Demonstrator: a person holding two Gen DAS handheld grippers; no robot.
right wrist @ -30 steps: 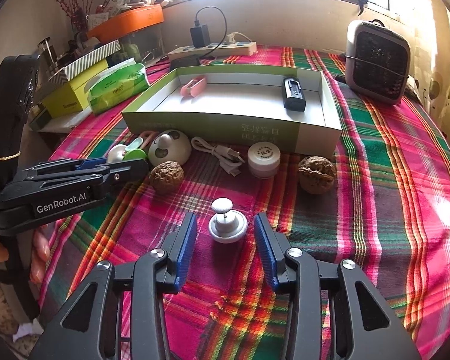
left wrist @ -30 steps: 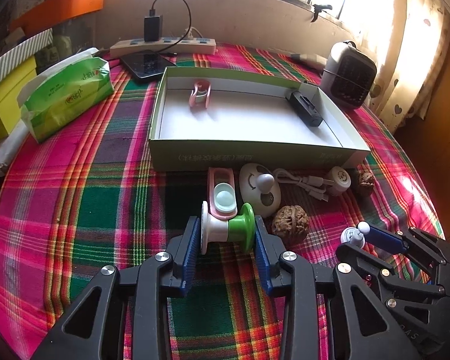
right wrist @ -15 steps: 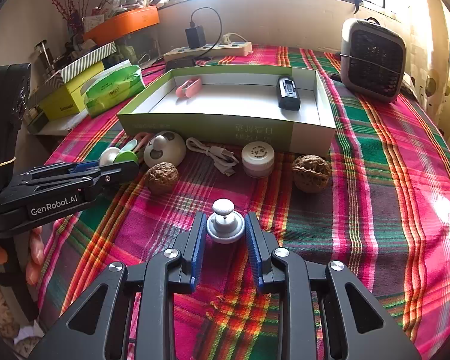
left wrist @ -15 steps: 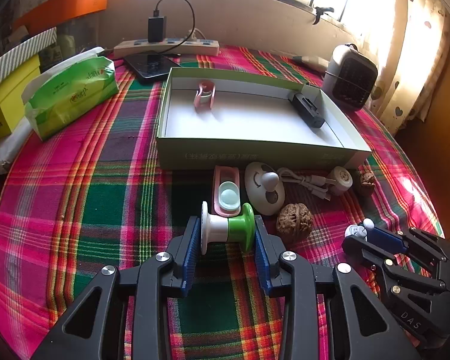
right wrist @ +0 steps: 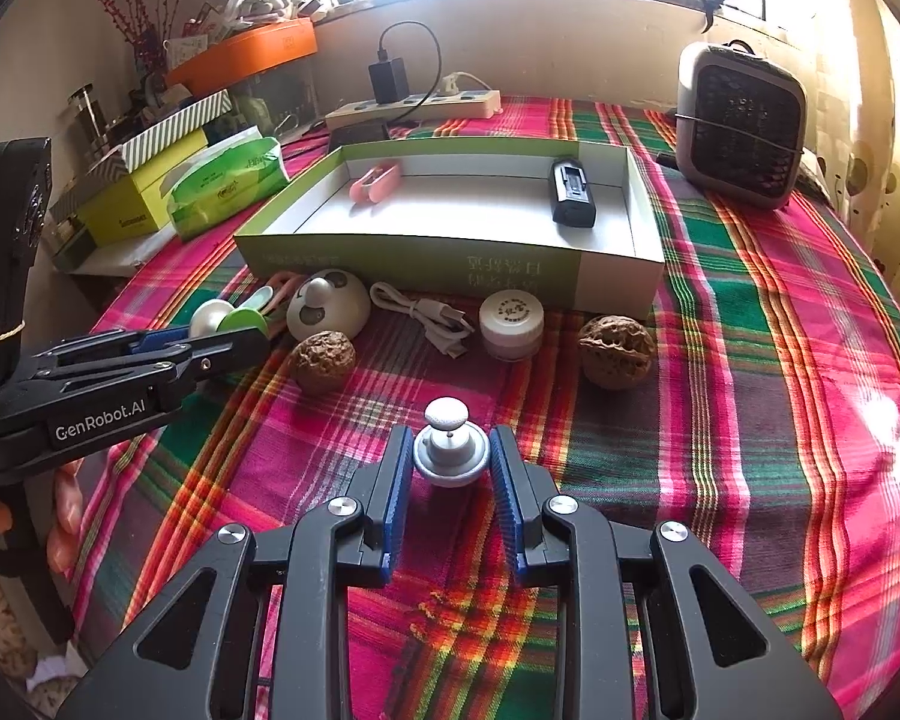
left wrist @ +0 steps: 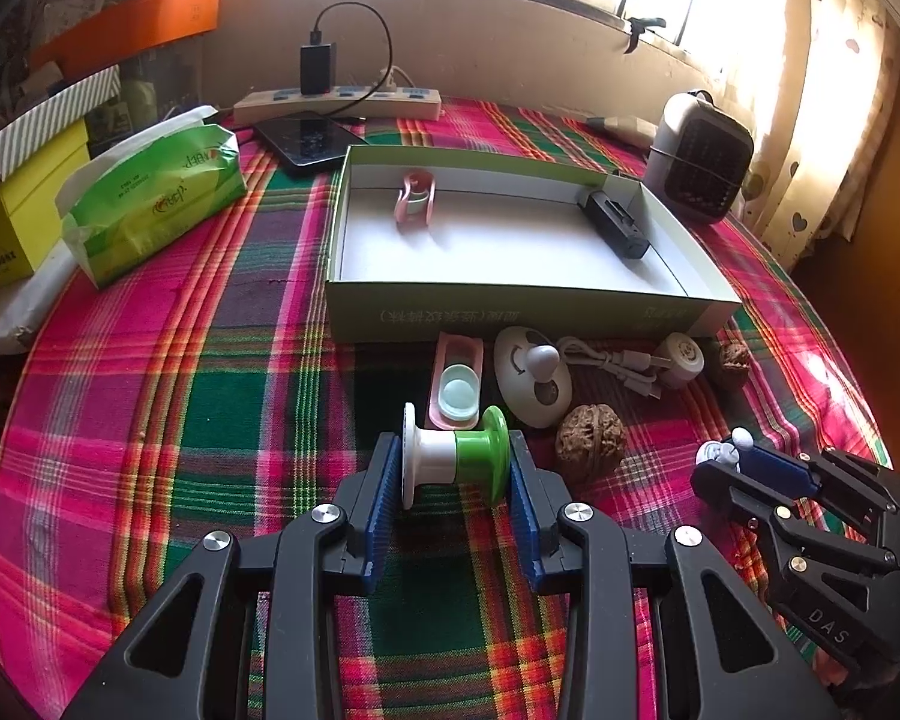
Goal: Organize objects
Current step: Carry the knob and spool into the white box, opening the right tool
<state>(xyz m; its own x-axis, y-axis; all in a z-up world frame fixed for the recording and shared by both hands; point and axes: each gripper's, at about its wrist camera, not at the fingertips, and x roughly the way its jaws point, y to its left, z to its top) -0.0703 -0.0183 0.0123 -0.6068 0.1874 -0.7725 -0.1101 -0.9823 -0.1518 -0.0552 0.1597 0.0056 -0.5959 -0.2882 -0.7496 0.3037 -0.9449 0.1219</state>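
Observation:
My left gripper [left wrist: 456, 468] is shut on a white and green spool [left wrist: 453, 457], held just above the plaid cloth. My right gripper [right wrist: 450, 465] is shut on a small silver knob [right wrist: 450, 450]; it also shows in the left wrist view [left wrist: 720, 456]. The open green box [left wrist: 510, 309] stands behind, holding a pink clip [left wrist: 415, 199] and a black device [left wrist: 615, 223]. In front of the box lie a pink case [left wrist: 457, 381], a white oval fan [left wrist: 531, 384], a white cable [left wrist: 618, 360], a small white jar [right wrist: 511, 324] and two walnuts [right wrist: 323, 360] [right wrist: 617, 351].
A green tissue pack [left wrist: 150, 198] and yellow boxes [left wrist: 12, 222] stand at the left. A power strip [left wrist: 336, 102] and a phone [left wrist: 309, 141] lie behind the box. A small grey heater [right wrist: 738, 123] stands at the back right.
My right gripper has closed on the silver knob and lifted it slightly. My left gripper has risen a little with the spool still in it.

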